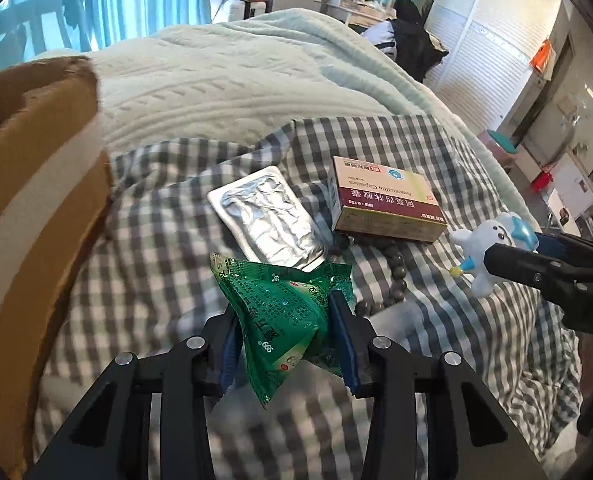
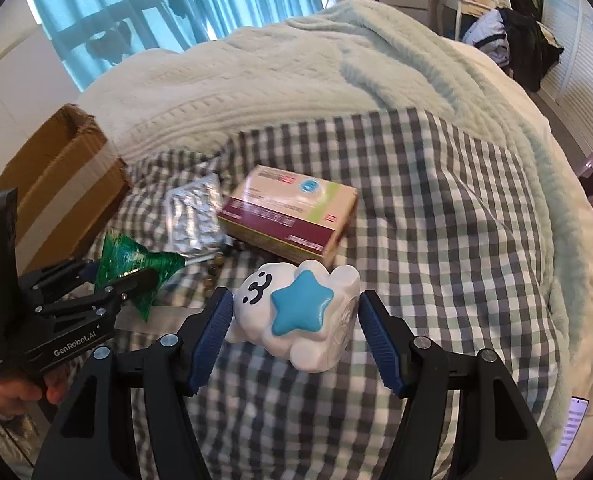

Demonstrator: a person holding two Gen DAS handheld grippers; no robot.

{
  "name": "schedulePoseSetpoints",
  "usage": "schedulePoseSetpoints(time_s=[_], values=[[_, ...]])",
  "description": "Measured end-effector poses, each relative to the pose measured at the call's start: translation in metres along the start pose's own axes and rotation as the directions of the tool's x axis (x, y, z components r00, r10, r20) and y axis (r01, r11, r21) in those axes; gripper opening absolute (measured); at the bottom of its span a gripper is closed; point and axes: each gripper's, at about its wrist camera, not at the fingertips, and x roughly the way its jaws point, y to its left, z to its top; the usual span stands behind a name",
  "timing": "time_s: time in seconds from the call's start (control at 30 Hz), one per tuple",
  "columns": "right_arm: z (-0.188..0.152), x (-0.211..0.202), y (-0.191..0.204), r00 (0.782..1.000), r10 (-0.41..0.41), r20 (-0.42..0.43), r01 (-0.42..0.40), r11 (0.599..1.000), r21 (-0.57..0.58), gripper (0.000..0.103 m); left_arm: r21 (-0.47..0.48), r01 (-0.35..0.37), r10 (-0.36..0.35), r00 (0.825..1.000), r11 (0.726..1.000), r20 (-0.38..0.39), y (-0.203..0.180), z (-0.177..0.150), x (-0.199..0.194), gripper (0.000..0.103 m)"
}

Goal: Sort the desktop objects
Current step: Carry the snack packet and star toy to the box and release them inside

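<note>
left wrist view: the left gripper is clamped on a crumpled green sachet, lifted just above the checked cloth. beyond it lie a foil blister pack and an amoxicillin box. the right gripper clasps a white toy with a blue star.

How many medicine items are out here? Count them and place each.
3. The green sachet sits between the left tongs; the foil blister pack and the capsule box lie on the checked cloth. The cardboard box may hide more.
</note>
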Motion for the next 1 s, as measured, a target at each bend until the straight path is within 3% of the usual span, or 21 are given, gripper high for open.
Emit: schedulePoseSetpoints(time_s=[0.17,0.37,0.53,0.63,0.77,0.87,1.0], values=[[0.0,-0.025,0.034,0.999,0.036,0.028,-0.035,0.999,-0.041,0.065,-0.01,-0.001,0.001,1.0,1.0,0.019,0.009,-0.003,-0.034,0.04],[0.011,-0.056,0.083,0.991,0.109,0.075,-0.103,0.991,-0.087,0.065,-0.059,-0.004,0.011,0.994,0.998,0.112,0.036,0.003,-0.1,0.04],[0.036,-0.073,0.137,0.972,0.203,0.116,-0.185,0.972,-0.147,0.065,-0.159,-0.067,0.099,0.974,0.985,0.203,0.087,0.014,-0.161,0.04],[0.055,-0.078,0.175,0.957,0.259,0.131,-0.231,0.952,-0.2,0.065,-0.212,-0.148,0.196,0.954,0.966,0.227,0.124,0.014,-0.187,0.04],[0.08,-0.071,0.233,0.944,0.304,0.129,-0.259,0.924,-0.282,0.065,-0.266,-0.232,0.296,0.927,0.936,0.231,0.163,0.005,-0.2,0.04],[0.095,-0.052,0.27,0.939,0.326,0.108,-0.276,0.903,-0.328,0.065,-0.288,-0.229,0.297,0.929,0.93,0.22,0.185,-0.003,-0.198,0.04],[0.11,-0.029,0.294,0.944,0.317,0.09,-0.273,0.905,-0.326,0.065,-0.272,-0.253,0.31,0.93,0.929,0.195,0.201,-0.009,-0.186,0.04]])
